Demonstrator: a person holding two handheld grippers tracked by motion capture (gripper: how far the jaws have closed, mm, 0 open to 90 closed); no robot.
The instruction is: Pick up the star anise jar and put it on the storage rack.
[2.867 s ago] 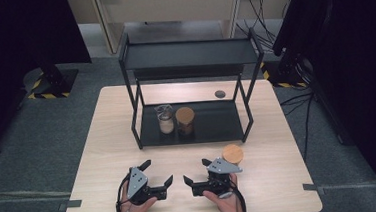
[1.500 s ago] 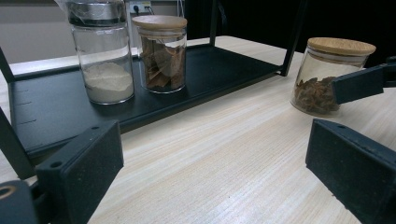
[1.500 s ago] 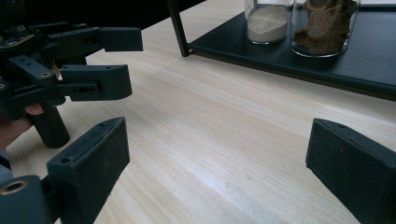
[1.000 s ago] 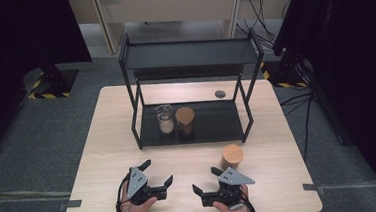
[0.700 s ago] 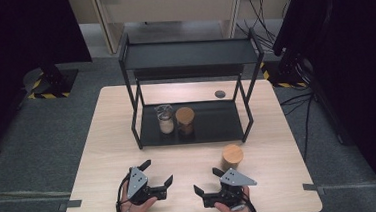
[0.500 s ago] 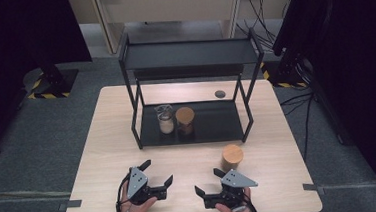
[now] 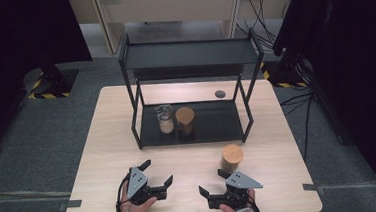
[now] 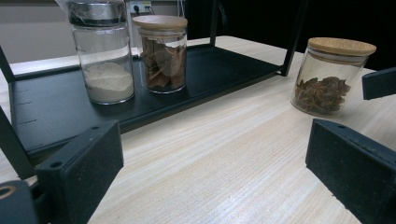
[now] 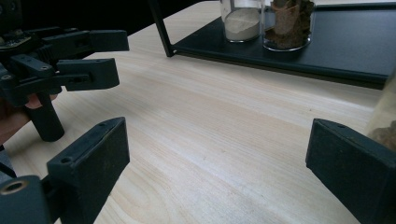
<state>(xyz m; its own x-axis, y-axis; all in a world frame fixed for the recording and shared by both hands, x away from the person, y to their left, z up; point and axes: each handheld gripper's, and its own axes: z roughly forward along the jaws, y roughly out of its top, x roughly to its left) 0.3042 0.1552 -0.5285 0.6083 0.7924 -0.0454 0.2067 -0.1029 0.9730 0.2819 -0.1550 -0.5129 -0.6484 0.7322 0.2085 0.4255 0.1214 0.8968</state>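
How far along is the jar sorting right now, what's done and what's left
Done, it seems: two jars, the powder jar and the bark jar, stand on the rack's lower shelf. In hand: nothing; the right gripper and left gripper are both open near the table's front edge. Likely left: the third jar stands on the table outside the rack, beside the right gripper.

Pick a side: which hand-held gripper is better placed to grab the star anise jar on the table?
Right. The right hand-held gripper sits open just in front of the star anise jar, nothing between them. The left hand-held gripper is also open but farther off, across the table.
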